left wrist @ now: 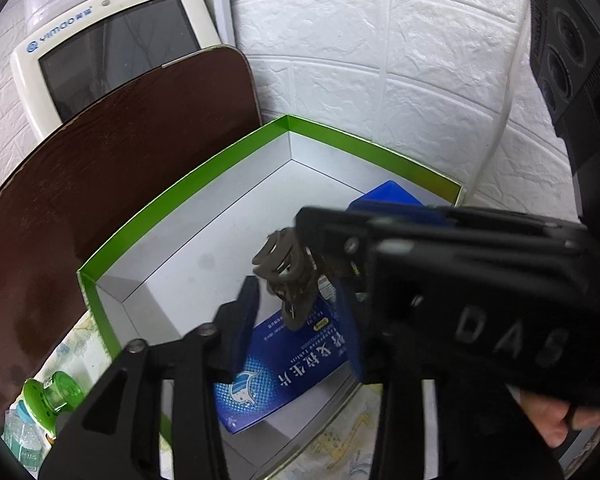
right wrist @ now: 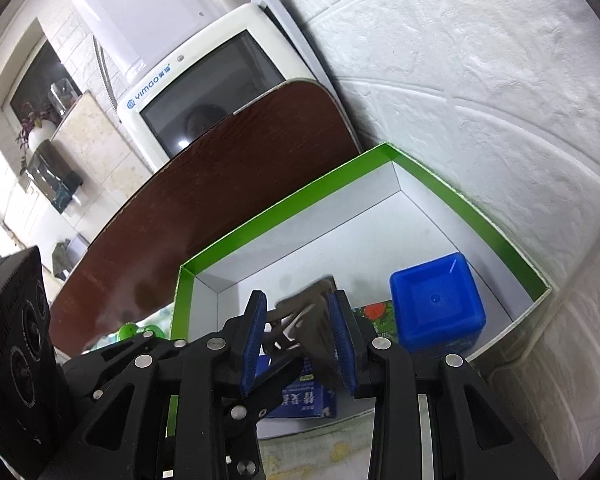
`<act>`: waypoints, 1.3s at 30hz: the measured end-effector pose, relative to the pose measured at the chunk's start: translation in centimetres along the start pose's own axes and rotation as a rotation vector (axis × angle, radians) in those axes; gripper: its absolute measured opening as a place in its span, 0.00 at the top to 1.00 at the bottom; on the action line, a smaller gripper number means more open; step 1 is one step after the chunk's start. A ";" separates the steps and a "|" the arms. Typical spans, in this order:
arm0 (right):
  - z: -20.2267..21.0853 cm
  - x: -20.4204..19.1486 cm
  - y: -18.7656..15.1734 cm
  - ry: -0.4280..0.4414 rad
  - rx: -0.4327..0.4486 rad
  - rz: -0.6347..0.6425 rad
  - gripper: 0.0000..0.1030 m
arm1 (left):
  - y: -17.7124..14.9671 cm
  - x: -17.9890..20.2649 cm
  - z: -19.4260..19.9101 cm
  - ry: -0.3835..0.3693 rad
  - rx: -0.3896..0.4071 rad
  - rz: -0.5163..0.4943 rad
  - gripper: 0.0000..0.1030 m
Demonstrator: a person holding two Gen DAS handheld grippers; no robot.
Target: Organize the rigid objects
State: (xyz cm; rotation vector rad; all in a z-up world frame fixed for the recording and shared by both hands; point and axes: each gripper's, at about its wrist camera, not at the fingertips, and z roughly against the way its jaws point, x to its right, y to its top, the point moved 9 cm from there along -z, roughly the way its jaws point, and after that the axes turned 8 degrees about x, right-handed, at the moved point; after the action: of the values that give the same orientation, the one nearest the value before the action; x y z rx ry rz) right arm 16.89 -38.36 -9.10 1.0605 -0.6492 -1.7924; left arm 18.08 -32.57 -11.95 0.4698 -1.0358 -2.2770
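A white box with a green rim [left wrist: 188,184] [right wrist: 300,200] stands against the wall. Over it, my right gripper [right wrist: 300,338] [left wrist: 320,248] is shut on a dark brown claw clip [right wrist: 308,316] [left wrist: 286,272], which hangs above the box floor. My left gripper [left wrist: 296,328] is open low inside the box. A blue medicine carton [left wrist: 288,364] [right wrist: 300,398] lies flat on the floor between its fingers. In the box's right corner sits a blue cube-shaped cup [right wrist: 436,304] [left wrist: 390,194].
A dark brown board [left wrist: 112,184] leans behind the box, in front of a white appliance with a dark screen [left wrist: 112,48]. White textured wall [right wrist: 480,100] runs along the right. A green-capped bottle [left wrist: 54,396] stands at lower left. A small flower-printed carton [right wrist: 374,314] lies beside the cube.
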 end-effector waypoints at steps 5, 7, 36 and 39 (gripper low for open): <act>0.8 -0.4 0.4 -0.002 0.016 0.002 0.67 | -0.4 -1.7 2.4 0.045 0.031 0.020 0.52; 1.0 -0.9 0.4 0.005 0.018 0.008 0.67 | -0.6 -2.6 3.4 0.071 0.044 0.031 0.47; -0.1 -18.8 -9.4 0.200 -0.175 0.322 0.67 | -16.8 -18.0 14.3 0.376 -0.031 0.406 0.40; -0.6 -20.3 -11.1 0.207 -0.211 0.351 0.67 | -18.8 -18.7 14.1 0.379 -0.057 0.432 0.40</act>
State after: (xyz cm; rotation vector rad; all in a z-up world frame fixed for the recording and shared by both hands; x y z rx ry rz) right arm 16.59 -15.29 -10.27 0.9107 -0.4741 -1.3931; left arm 18.08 -2.82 -16.05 0.5653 -0.7878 -1.7460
